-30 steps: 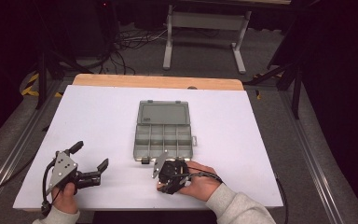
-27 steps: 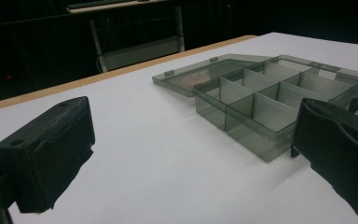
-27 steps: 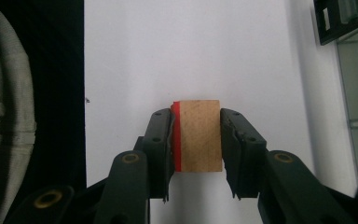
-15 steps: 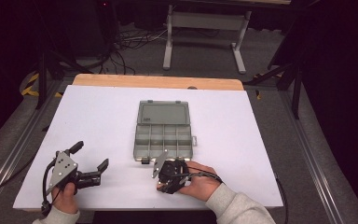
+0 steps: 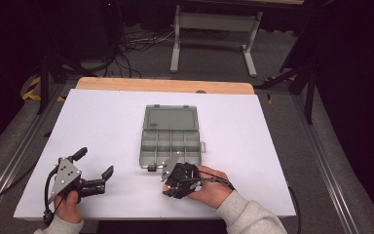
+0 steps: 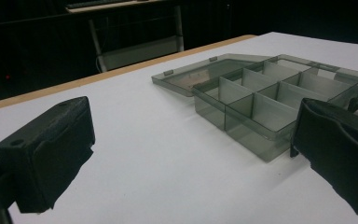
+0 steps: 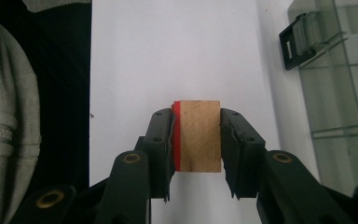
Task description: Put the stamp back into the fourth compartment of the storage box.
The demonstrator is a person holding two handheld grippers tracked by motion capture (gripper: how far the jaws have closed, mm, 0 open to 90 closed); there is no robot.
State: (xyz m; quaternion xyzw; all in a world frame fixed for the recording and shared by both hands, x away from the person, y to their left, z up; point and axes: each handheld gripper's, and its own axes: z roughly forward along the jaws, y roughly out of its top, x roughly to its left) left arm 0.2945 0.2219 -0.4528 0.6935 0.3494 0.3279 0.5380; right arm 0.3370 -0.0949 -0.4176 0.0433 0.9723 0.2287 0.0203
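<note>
Nearest the person, the right gripper [image 7: 196, 140] is clenched on a small rectangular block of pale wood with one red-painted face [image 7: 196, 136], its two black jaws pressing the block's opposite sides, the red face against one pad. In the high view this right gripper [image 5: 168, 181] sits just in front of the near edge of the clear smoky-grey plastic compartment box [image 5: 170, 146], close to the box's small dark latch [image 5: 151, 168]; the block itself is hidden there under the gripper's body. In the right gripper view the latch [image 7: 299, 39] hangs off the box's near corner, and the block is held above the white table sheet [image 7: 177, 60] just beside the box, not inside any compartment.

The left gripper [image 5: 93, 170] lies well to the left of the box, jaws spread apart with nothing between them. In the left gripper view its two pads [image 6: 51, 149] frame bare white sheet, and the box [image 6: 261, 102] stands beyond them.

The box's compartments look empty. Its hinged lid [image 5: 170, 118] lies flat open on the far side of the box.
</note>
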